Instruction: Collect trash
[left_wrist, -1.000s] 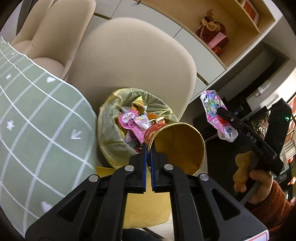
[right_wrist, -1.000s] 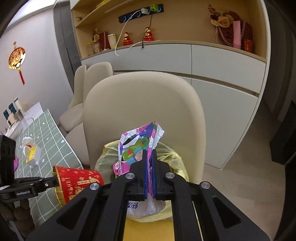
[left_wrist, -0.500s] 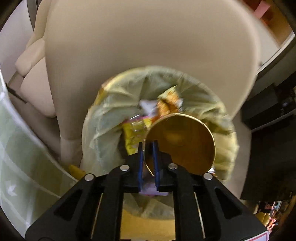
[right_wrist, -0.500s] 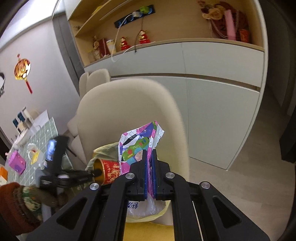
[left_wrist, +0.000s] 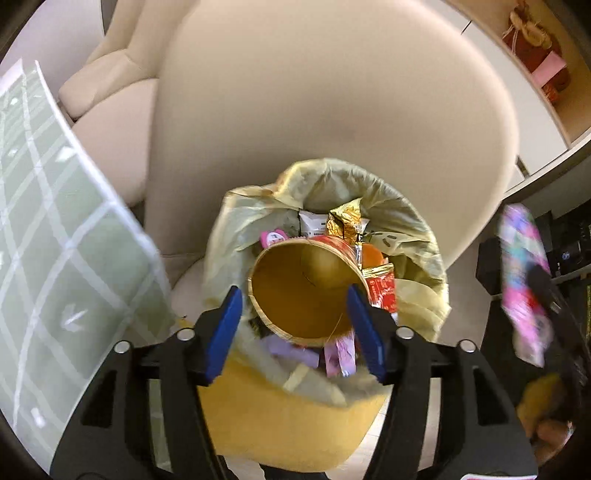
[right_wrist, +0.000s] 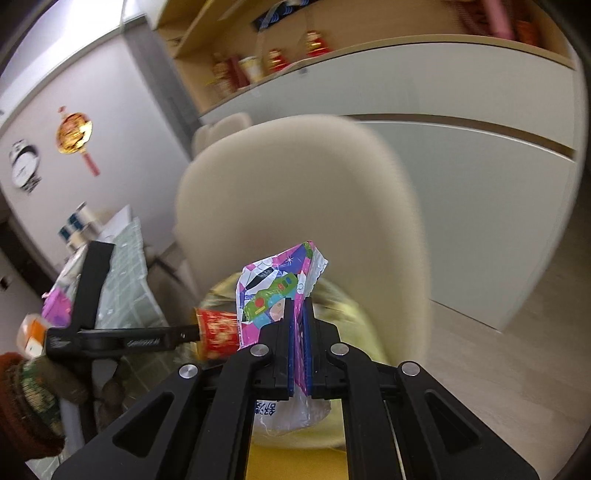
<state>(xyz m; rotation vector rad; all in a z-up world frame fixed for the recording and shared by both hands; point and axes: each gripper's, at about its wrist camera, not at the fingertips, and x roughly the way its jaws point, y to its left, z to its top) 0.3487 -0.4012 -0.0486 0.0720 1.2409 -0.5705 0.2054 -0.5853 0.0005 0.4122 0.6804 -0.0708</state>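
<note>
Jaws of the left gripper (left_wrist: 293, 325) are now standing wide apart, where half a second ago they were pinching the rim of the red paper cup (left_wrist: 306, 288). The cup, at the centre of the left wrist frame, is lying mouth-up on the heap of wrappers in the yellow-lined trash bin (left_wrist: 421, 240), so that piece is judged delivered, though whether it is fully settled cannot be told. The blue pads (left_wrist: 223, 328) are flanking the cup's mouth without clearly touching it, and the gripper is pointing steeply down into the bin.

The right gripper (right_wrist: 301, 343) is staying clamped on the colourful snack wrapper (right_wrist: 277, 291), which is sticking up at the centre of the right wrist frame. It is hovering level, facing the beige chair (right_wrist: 303, 192), with the bin just beyond and below it. In the left wrist frame the wrapper is showing blurred at the right edge. Its drop is likely coming next.
</note>
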